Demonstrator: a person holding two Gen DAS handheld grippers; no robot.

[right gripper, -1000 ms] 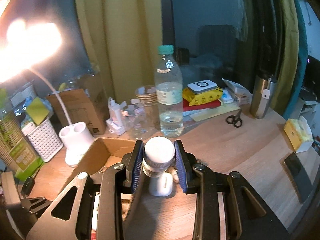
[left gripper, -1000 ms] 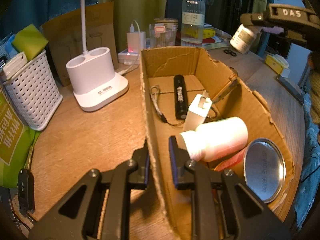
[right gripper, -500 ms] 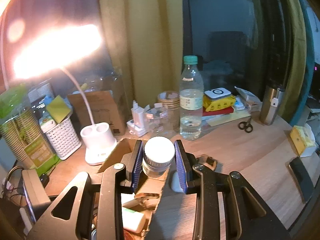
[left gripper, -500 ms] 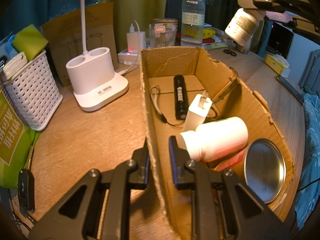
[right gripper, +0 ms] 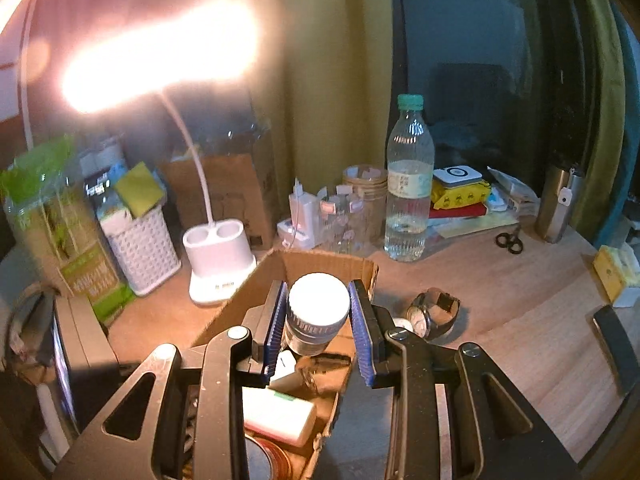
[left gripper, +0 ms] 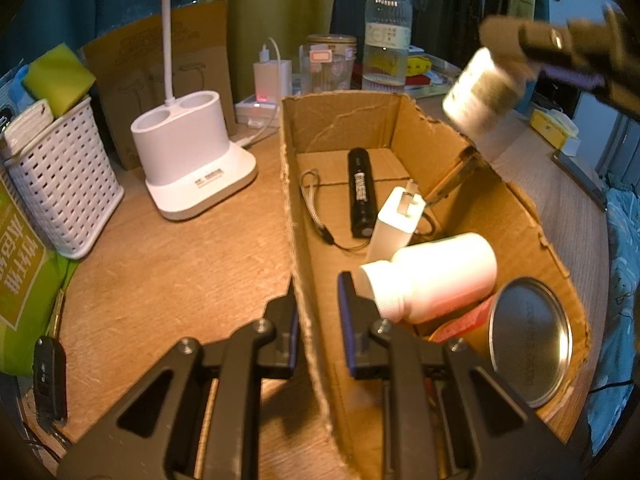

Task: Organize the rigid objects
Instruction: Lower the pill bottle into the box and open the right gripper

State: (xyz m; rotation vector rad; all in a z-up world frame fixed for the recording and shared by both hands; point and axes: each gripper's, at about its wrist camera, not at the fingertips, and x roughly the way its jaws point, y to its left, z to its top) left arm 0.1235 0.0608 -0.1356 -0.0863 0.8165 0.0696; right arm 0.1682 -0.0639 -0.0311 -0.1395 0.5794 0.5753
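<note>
While your right gripper (right gripper: 318, 330) clamps the small white-capped jar (right gripper: 318, 312) between its blue-padded fingers (right gripper: 362, 332), that jar hangs in the air over the cardboard box (right gripper: 328, 266), in the lower middle of the right wrist view. From the left wrist view you see the same jar (left gripper: 482, 92) blurred in the upper right of the frame, above the box's far right corner.

Your left gripper (left gripper: 316, 320) sits at the bottom centre of its own view, with one finger on each side of the box's near left wall (left gripper: 298, 264). A gap shows between the inner finger and the wall, and you cannot tell whether the fingers are actually pinching the cardboard.

Inside the box, toward the middle of the left wrist view, a black flashlight (left gripper: 361, 192) lies lengthwise with its wrist cord (left gripper: 316, 208) trailing to the left. Just right of it a white charger block (left gripper: 394, 230) leans tilted. A white pill bottle (left gripper: 432, 276) lies on its side below that, resting over a red tin with a silver lid (left gripper: 528, 340) at the lower right.

Left of the box on the wooden table (left gripper: 172, 276) stands a white lamp base (left gripper: 188, 156), with a white woven basket (left gripper: 60, 176) at the left edge. Behind the box, at top centre, stands a clear water bottle (left gripper: 386, 28). In the right wrist view a wristwatch (right gripper: 434, 312) lies on the table just right of the box.
</note>
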